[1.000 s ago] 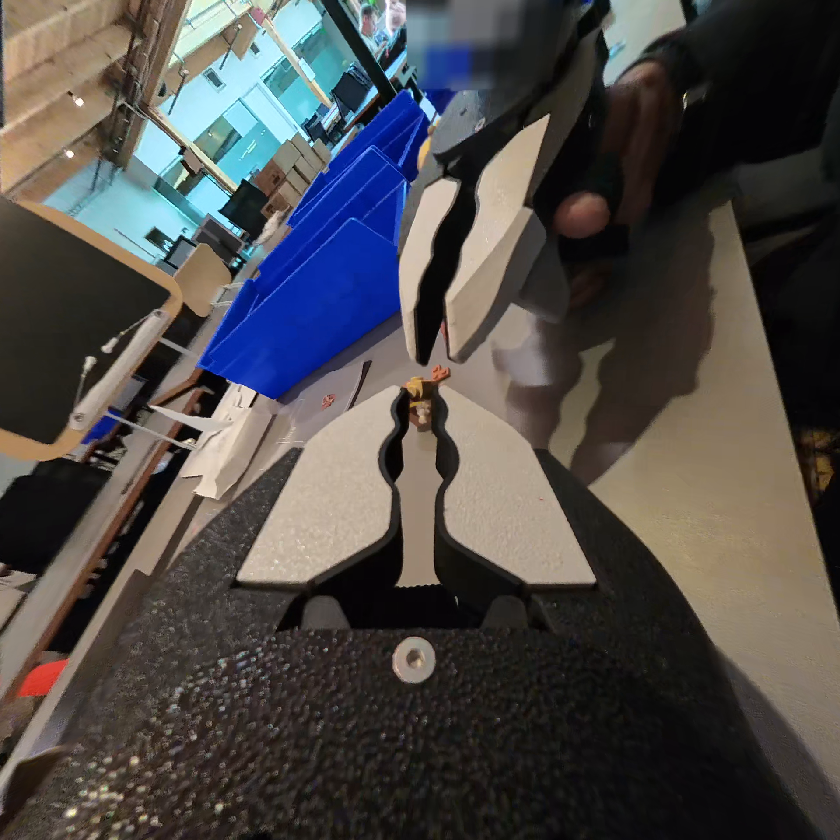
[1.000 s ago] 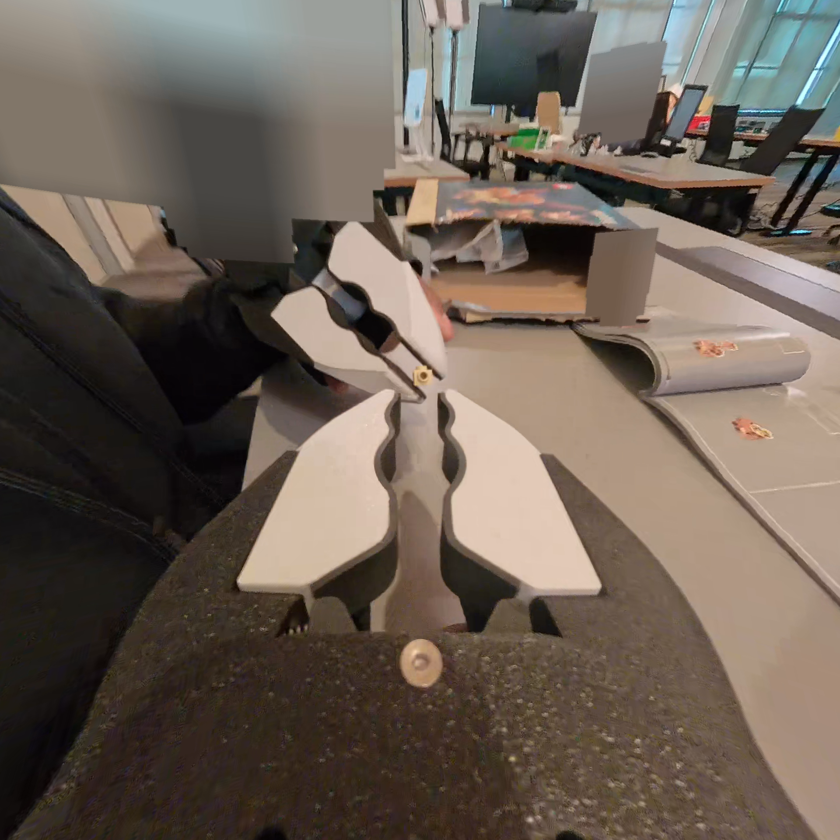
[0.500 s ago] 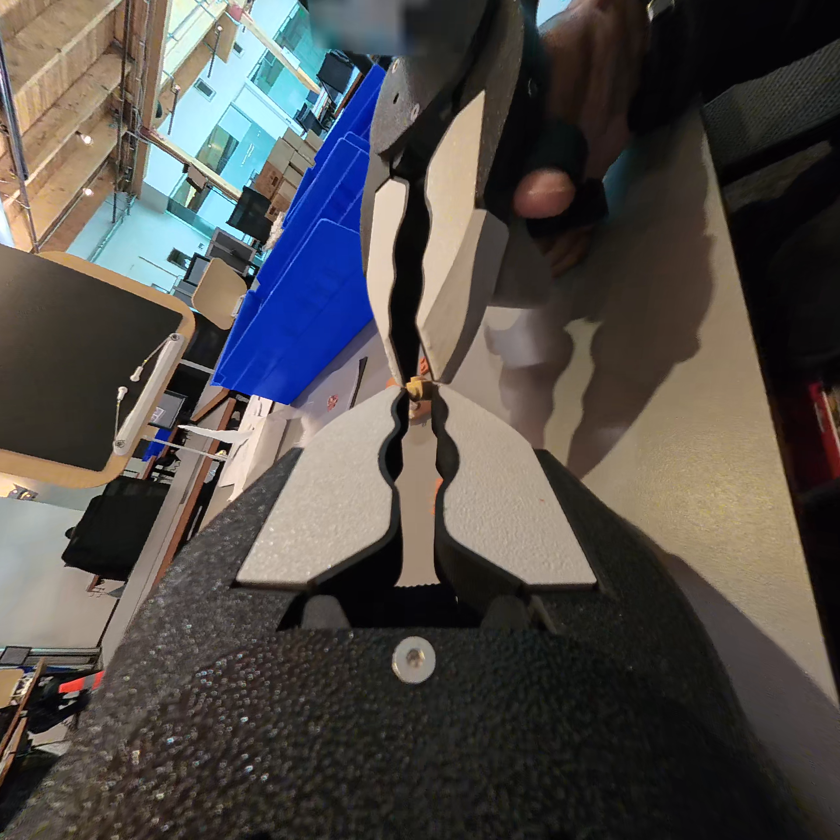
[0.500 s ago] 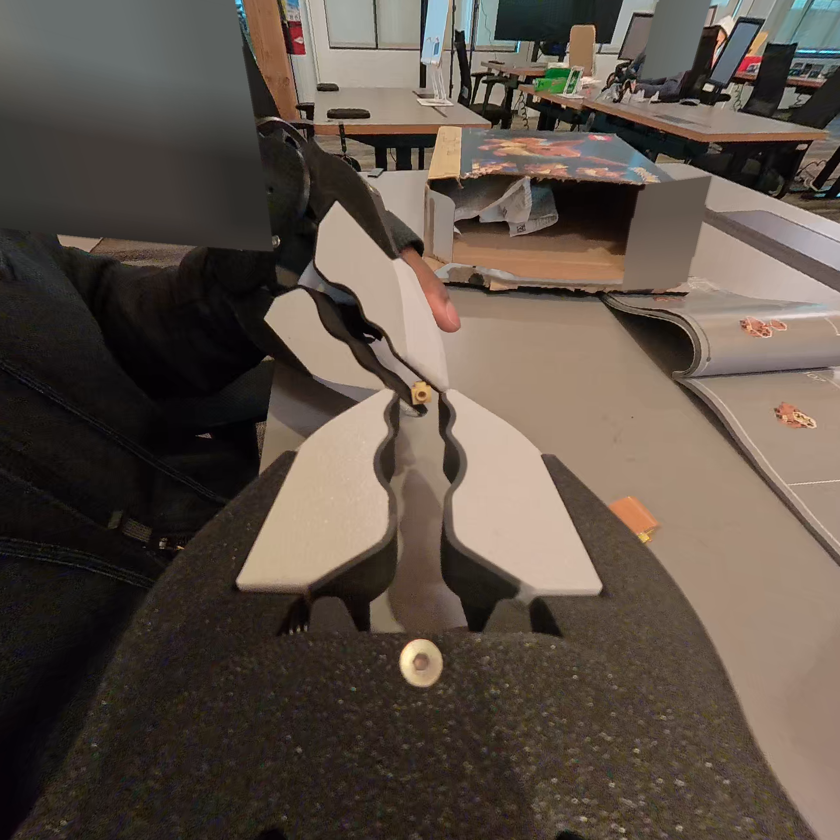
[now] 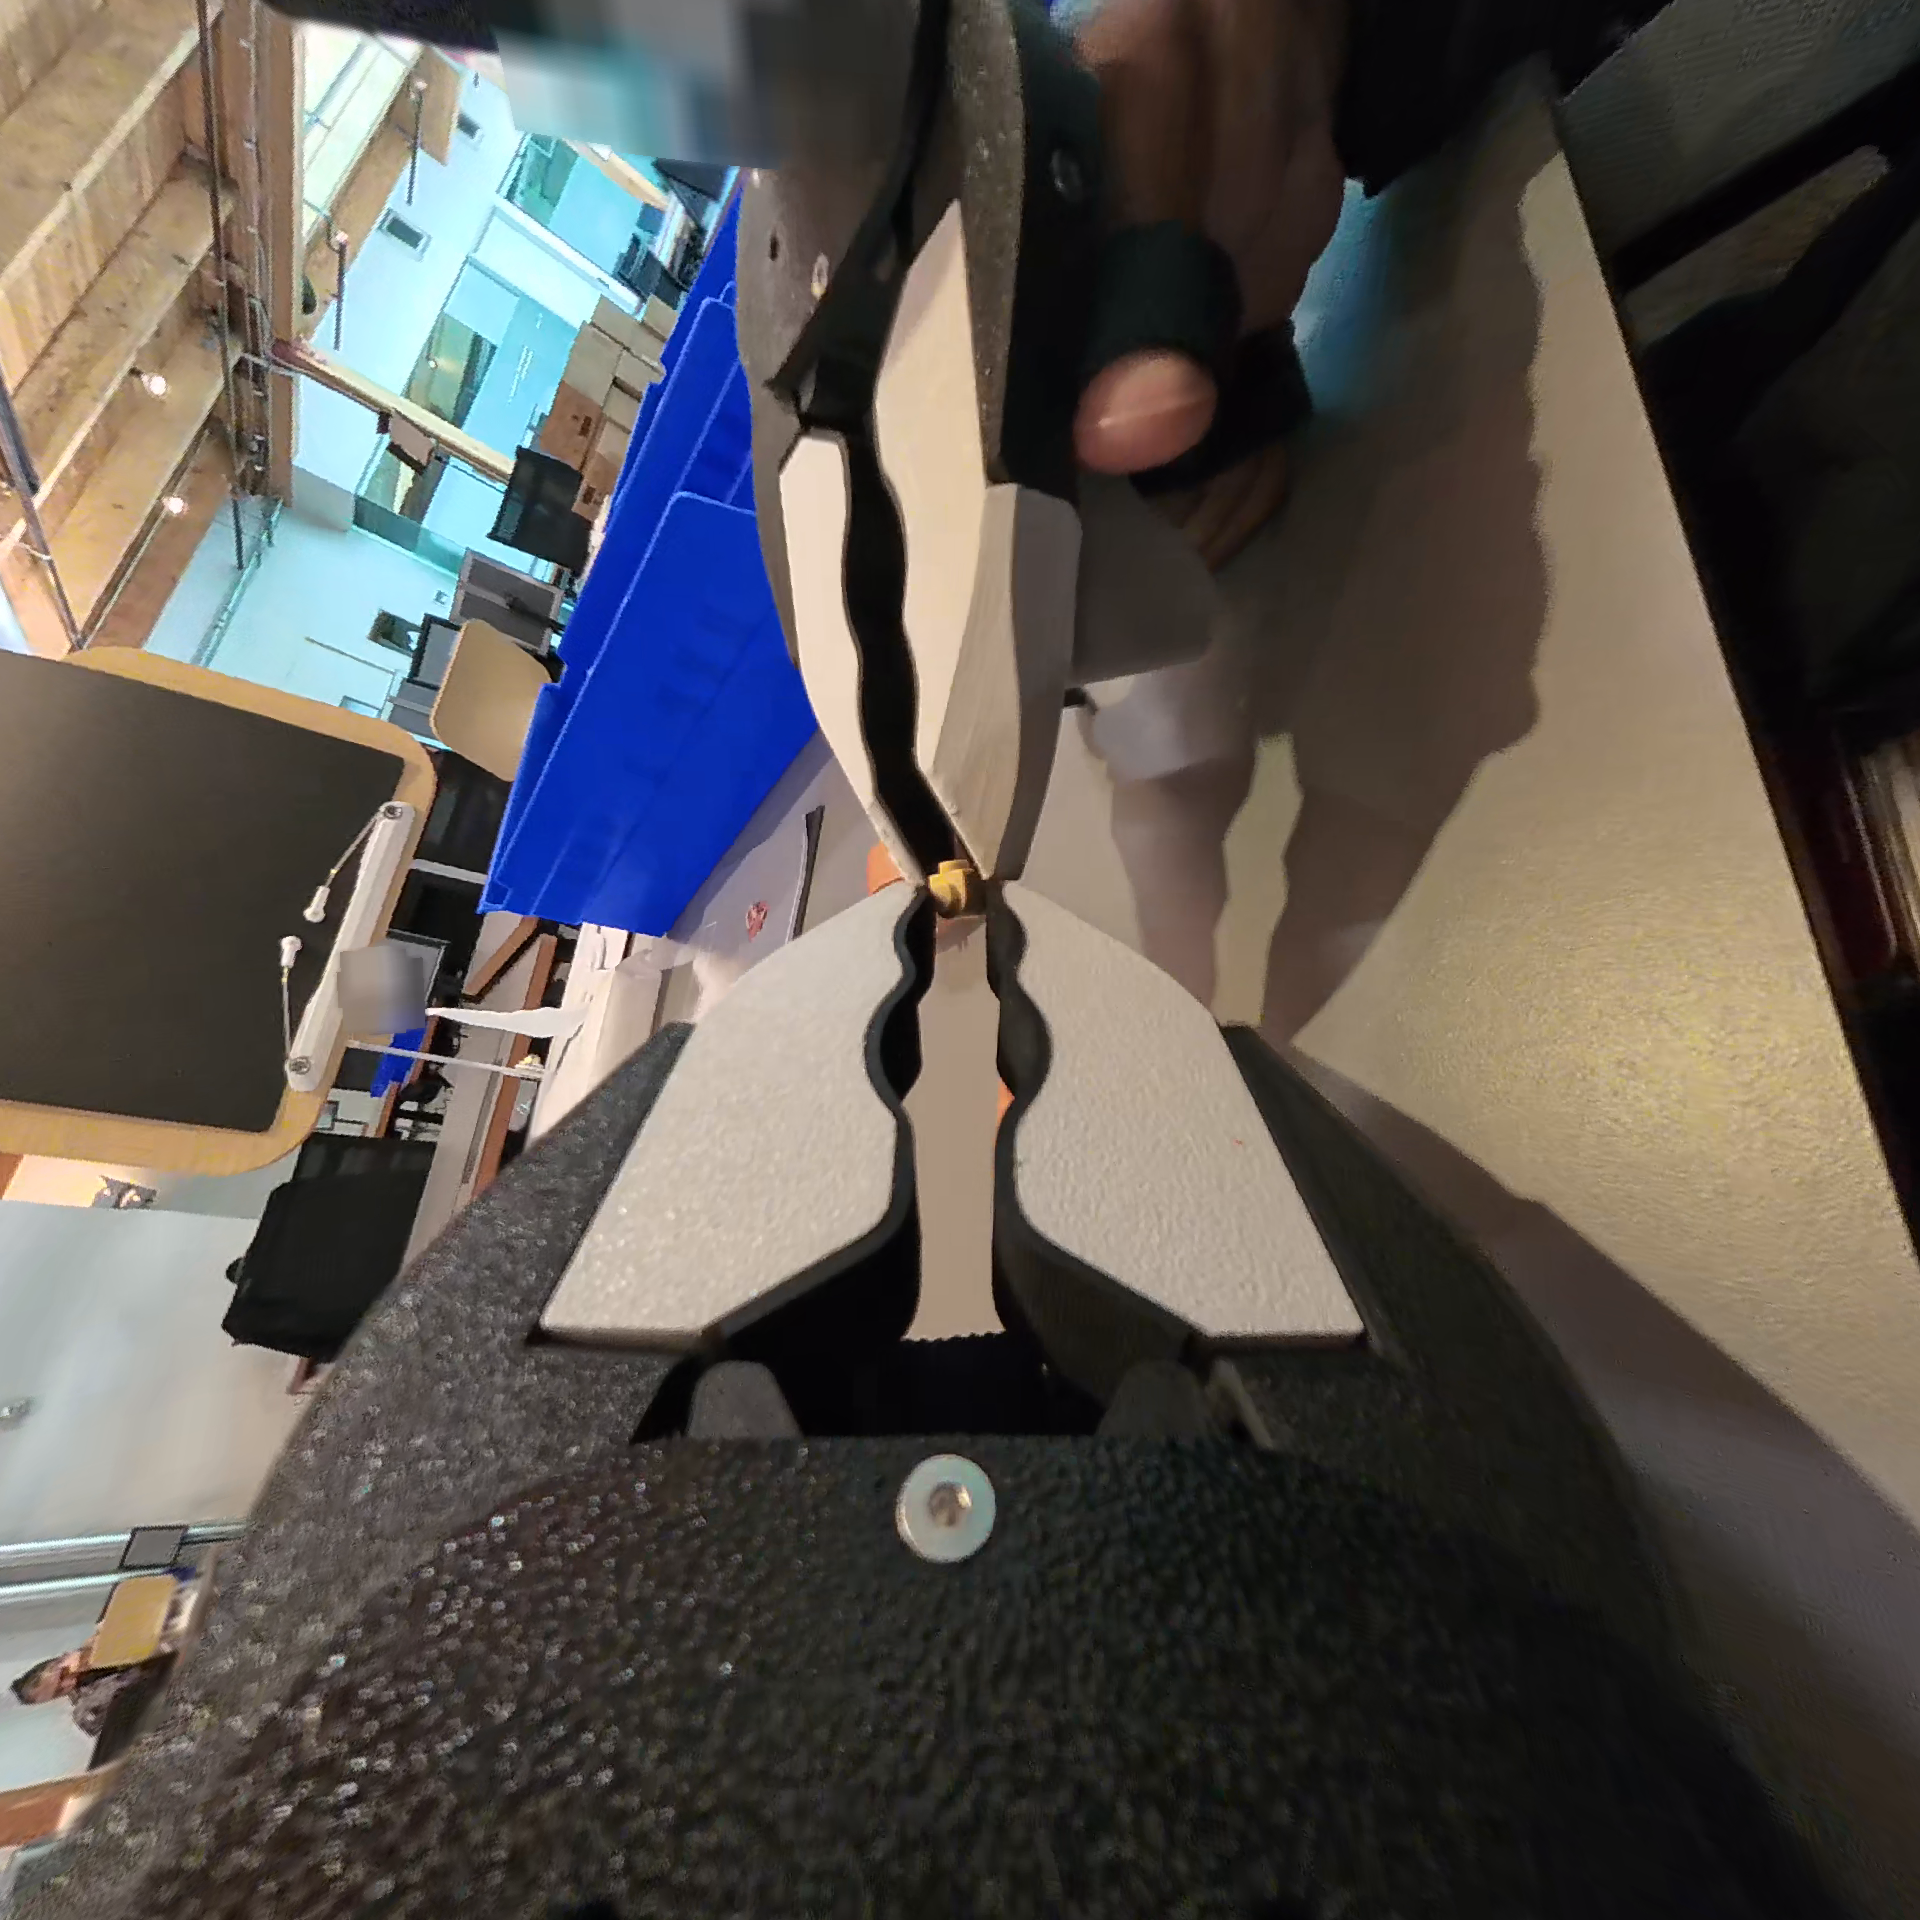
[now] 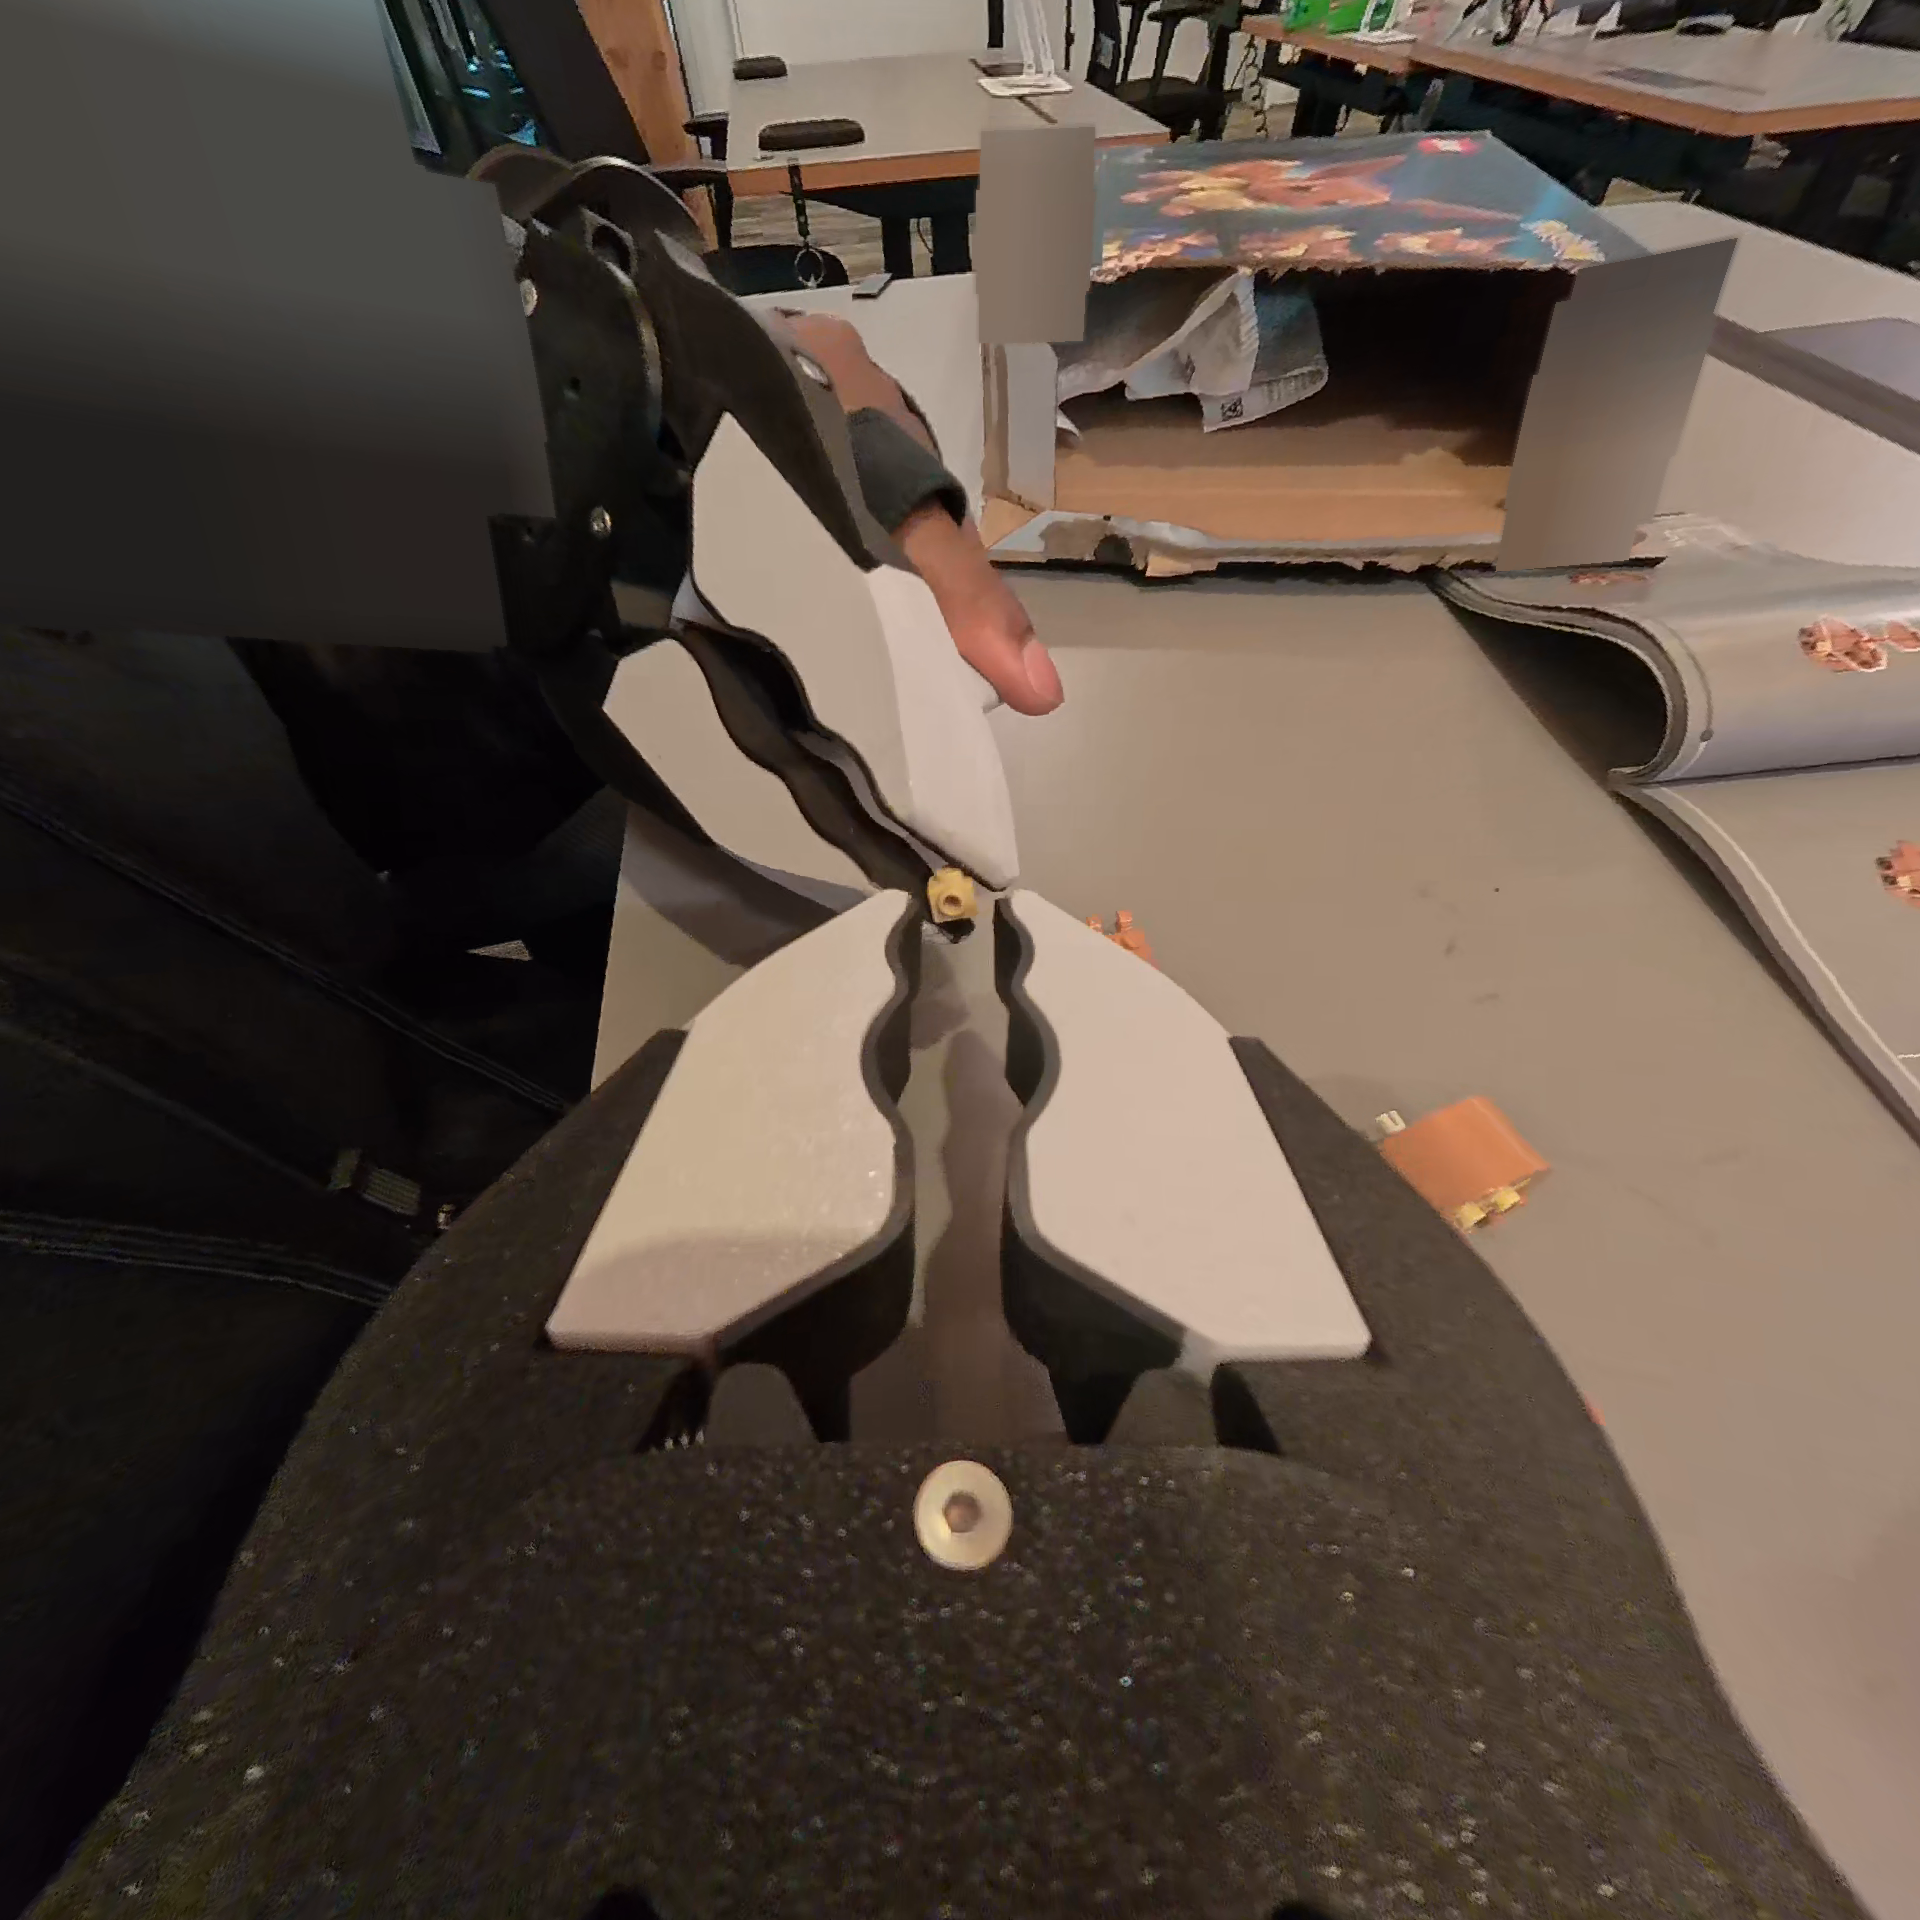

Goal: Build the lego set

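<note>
My left gripper is shut on a small tan brick, pinched at its very fingertips above the grey table. My right gripper comes in from above and meets it tip to tip. In the right wrist view the same tan brick sits in the left gripper's tips, stud hole facing the camera. My right gripper is open: its fingertips flank the brick with a slim gap on each side and do not press on it.
Blue bins stand along the far table edge. An open cardboard box and an open booklet lie beyond. An orange brick piece and small orange bits lie on the table. The grippers are tip to tip, or close to it. Left tips and right tips are each some 9 cm from the orange brick piece.
The right gripper moved in until its tips met the left gripper's, and its jaws narrowed around the tan brick. The left gripper kept its hold on the brick throughout.
</note>
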The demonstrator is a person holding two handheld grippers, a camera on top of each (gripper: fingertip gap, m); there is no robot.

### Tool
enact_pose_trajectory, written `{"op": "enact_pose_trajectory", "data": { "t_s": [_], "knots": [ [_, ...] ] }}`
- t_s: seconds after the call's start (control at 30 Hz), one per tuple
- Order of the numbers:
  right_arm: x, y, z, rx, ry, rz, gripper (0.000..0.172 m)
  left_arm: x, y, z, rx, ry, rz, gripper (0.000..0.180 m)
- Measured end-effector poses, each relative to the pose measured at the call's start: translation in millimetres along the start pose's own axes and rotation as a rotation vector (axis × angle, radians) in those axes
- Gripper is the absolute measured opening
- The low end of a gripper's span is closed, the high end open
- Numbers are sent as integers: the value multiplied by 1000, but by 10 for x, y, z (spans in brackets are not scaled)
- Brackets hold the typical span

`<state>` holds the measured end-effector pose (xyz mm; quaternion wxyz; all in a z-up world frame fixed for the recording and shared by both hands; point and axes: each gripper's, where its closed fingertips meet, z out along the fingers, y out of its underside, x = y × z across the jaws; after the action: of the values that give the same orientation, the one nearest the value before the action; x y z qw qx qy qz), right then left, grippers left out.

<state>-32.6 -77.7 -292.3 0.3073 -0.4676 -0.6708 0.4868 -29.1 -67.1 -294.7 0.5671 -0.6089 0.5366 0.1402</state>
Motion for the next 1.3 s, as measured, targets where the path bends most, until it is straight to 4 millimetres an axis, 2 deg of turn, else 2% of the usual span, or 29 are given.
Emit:
{"op": "enact_pose_trajectory", "data": {
  "t_s": [0.37, 0.73, 0.87, 1.03, 1.13, 1.3],
  "knots": [
    [-67, 58, 12, -42, -89, 32, 8, 81, -12, -12, 42, 61, 55, 9],
    [-78, 54, -1, -36, -97, 35, 7, 102, -7, -29, 73, 112, -58, 10],
    [-57, 37, -29, -18, -92, 55, 7, 77, 95, -61, 39, 124, -117, 14],
    [7, 67, -75, -32, -63, 55, 8, 32, 401, -117, -37, 256, -356, 28],
    [29, 91, -78, -50, -54, 52, 8, 34, 541, -63, -83, 350, -434, 35],
    [59, 108, -68, -66, -42, 50, 8, 155, 656, 90, -154, 499, -474, 42]
  ]
}}
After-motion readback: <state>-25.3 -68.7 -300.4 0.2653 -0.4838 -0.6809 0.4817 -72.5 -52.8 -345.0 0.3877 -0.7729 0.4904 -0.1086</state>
